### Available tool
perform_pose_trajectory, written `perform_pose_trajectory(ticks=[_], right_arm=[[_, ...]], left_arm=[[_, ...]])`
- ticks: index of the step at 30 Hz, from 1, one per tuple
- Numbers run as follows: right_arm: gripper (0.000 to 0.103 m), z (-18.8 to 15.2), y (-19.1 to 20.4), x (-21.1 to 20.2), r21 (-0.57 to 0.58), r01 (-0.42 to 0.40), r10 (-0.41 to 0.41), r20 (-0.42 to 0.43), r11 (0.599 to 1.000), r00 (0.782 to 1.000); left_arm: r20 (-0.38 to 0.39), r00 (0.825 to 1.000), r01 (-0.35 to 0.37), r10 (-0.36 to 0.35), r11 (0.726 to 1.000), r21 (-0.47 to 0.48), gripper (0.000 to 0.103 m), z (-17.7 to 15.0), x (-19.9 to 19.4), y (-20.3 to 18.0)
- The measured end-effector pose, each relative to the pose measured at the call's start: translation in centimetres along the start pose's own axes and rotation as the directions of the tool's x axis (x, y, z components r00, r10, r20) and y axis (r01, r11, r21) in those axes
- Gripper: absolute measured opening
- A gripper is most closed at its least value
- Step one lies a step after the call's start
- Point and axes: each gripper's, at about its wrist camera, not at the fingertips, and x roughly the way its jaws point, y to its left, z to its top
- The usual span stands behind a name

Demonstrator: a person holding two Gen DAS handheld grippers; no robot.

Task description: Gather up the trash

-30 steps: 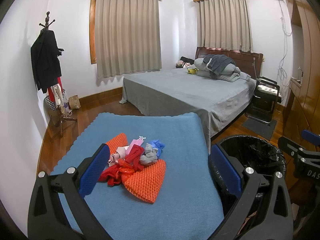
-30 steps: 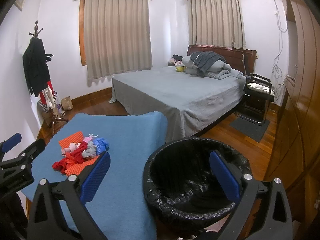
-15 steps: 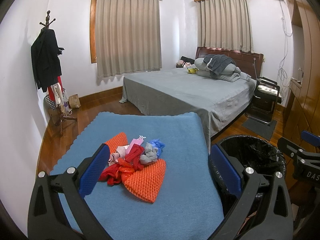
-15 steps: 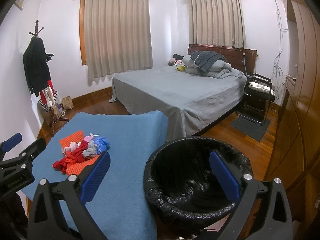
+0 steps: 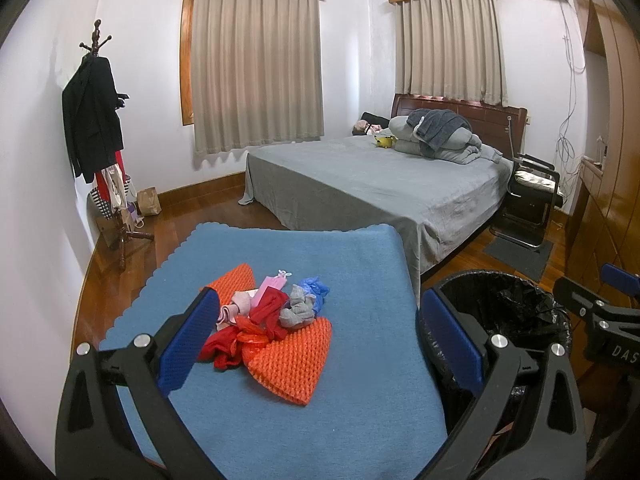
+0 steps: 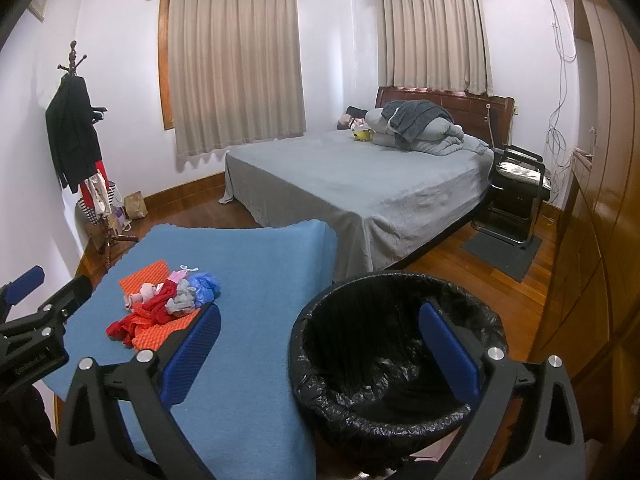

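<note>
Both hand-held grippers stand wide apart at the jaws and hold nothing. From the left wrist view, the left hand-held gripper point(image 5: 320, 336) hovers above the near part of the table point(image 5: 360, 380), which is covered by a blue cloth point(image 5: 344, 252). Its blue fingers point(image 5: 188, 340) frame the trash pile point(image 5: 272, 320) without touching it. That pile lies on the left half of the cloth: two pieces of orange foam netting point(image 5: 296, 356), a crumpled red wrapper point(image 5: 232, 340), a grey wad point(image 5: 298, 312), a blue scrap point(image 5: 316, 288) and pink bits point(image 5: 272, 282), all heaped together.

The right hand-held gripper point(image 6: 320, 348) hangs over the gap between the table and the trash bin point(image 6: 400, 356), with its right finger above the bin's open mouth. The bin, lined with a black bag point(image 6: 384, 384), stands on the wooden floor point(image 6: 500, 280) just beside the table's right edge.

Farther off, a bed point(image 6: 352, 184) with grey sheets carries folded bedding point(image 6: 420, 128) near the headboard. A coat rack point(image 5: 96, 140) stands by the left wall, a black chair point(image 5: 532, 192) sits beside the bed, and beige curtains point(image 5: 256, 60) cover both windows.
</note>
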Motion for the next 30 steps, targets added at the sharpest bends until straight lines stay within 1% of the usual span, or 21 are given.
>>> perform_pose_trajectory(ticks=[28, 30], right_arm=[[0.097, 0.05, 0.11, 0.36, 0.001, -0.002, 0.002, -0.004, 1.000, 1.000], [0.097, -0.04, 0.85, 0.00, 0.001, -0.002, 0.002, -0.005, 1.000, 1.000]], left_arm=[[-0.004, 1.000, 0.003, -0.003, 1.000, -0.005, 0.098, -0.01, 0.01, 0.02], [-0.004, 1.000, 0.002, -0.002, 1.000, -0.005, 0.098, 0.00, 0.01, 0.01]])
